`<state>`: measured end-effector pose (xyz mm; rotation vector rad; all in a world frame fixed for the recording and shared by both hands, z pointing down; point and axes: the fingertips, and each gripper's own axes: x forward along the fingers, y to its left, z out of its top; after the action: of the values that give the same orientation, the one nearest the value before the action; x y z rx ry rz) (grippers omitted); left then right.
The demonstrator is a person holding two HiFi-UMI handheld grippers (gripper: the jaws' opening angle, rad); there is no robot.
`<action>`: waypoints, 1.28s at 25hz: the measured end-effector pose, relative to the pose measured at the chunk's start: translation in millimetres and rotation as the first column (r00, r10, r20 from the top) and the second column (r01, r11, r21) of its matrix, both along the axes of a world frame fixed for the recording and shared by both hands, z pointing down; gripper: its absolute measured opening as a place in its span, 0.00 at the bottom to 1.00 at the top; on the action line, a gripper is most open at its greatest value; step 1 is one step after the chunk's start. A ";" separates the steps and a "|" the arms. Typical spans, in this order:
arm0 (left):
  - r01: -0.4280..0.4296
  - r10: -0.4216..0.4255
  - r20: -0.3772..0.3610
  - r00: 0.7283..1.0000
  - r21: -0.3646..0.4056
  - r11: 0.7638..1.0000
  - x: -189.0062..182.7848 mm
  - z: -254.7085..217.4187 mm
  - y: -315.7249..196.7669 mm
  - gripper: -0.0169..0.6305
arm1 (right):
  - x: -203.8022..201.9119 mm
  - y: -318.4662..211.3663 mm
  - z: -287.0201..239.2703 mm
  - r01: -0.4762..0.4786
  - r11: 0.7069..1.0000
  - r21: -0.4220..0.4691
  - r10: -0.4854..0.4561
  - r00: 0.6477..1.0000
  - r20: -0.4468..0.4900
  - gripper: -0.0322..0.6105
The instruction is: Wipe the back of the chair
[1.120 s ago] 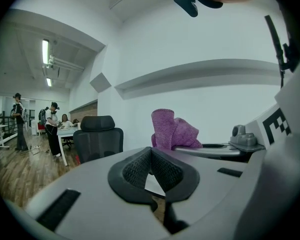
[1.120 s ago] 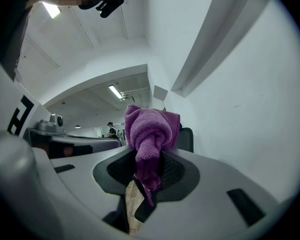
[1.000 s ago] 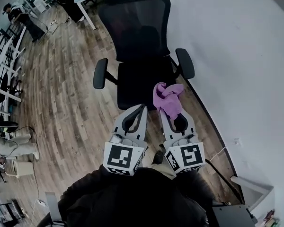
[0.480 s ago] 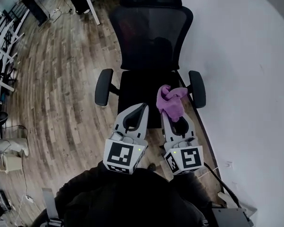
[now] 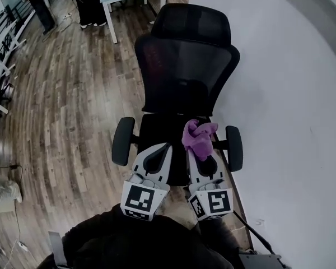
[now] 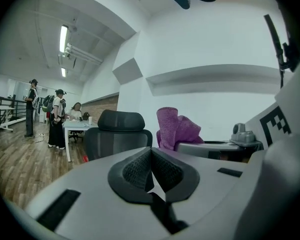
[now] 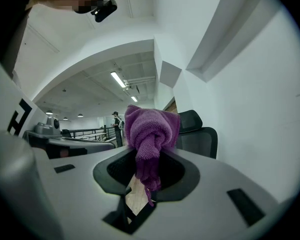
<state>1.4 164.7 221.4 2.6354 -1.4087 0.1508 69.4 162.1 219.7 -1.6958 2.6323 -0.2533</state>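
right tongs (image 7: 142, 176) pinch a bunched purple cloth (image 7: 151, 131), left tongs (image 6: 151, 170) pressed together, empty; best reach forward and press the cloth flat on the chair back (image 5: 185, 72).

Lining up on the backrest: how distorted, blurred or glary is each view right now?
Head view: strong fisheye, the floorboards bow and the corners go dark, but the chair back is sharp and evenly lit. Left gripper view: black circular border, ceiling lights glare at upper left. Right gripper view: purple cloth crisp, white wall evenly bright, no glare.
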 end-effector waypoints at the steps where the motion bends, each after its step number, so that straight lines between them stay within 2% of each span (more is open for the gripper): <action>1: -0.003 0.003 -0.006 1.000 -0.007 1.000 0.6 0.9 -6.0 0.03 | 0.4 -6.2 -2.4 -0.002 1.000 0.001 0.002 1.000 -0.005 0.21; 7: 0.000 0.000 -0.030 1.000 -0.001 1.000 7.6 4.4 -24.1 0.03 | 12.5 -17.6 -9.3 -0.019 0.999 0.040 0.020 0.999 -0.027 0.21; 10: 0.013 -0.012 -0.028 1.000 0.008 1.000 17.5 -1.0 -48.2 0.03 | 23.9 -44.6 -12.1 -0.010 0.999 0.044 0.011 1.000 -0.025 0.21; 14: 0.016 -0.015 -0.012 1.000 0.004 1.000 36.8 -9.4 -77.9 0.03 | 39.7 -76.1 -15.5 0.001 1.000 0.025 -0.001 1.000 -0.010 0.21; 20: 0.044 -0.042 0.033 0.999 -0.035 0.998 56.4 6.3 -115.5 0.03 | 58.5 -113.2 0.7 0.032 0.999 -0.003 -0.032 0.999 0.027 0.21; 26: 0.057 -0.055 0.068 0.996 -0.020 0.998 92.8 2.2 -155.3 0.03 | 99.6 -157.4 2.0 0.038 0.999 -0.010 -0.037 0.997 0.063 0.21; 28: 0.066 -0.064 0.071 0.995 -0.021 0.998 89.7 -0.6 -166.2 0.03 | 102.4 -170.2 -3.4 0.037 0.999 -0.001 -0.037 0.997 0.063 0.21; 32: 0.091 -0.090 0.062 0.994 -0.021 0.996 62.0 -1.8 -189.7 0.03 | 81.6 -194.4 -7.7 0.040 0.999 0.008 -0.040 0.997 0.062 0.21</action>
<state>63.3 -25.0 219.5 2.5626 -1.5322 0.2378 151.0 -32.3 212.0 -1.6073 2.6217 -0.2923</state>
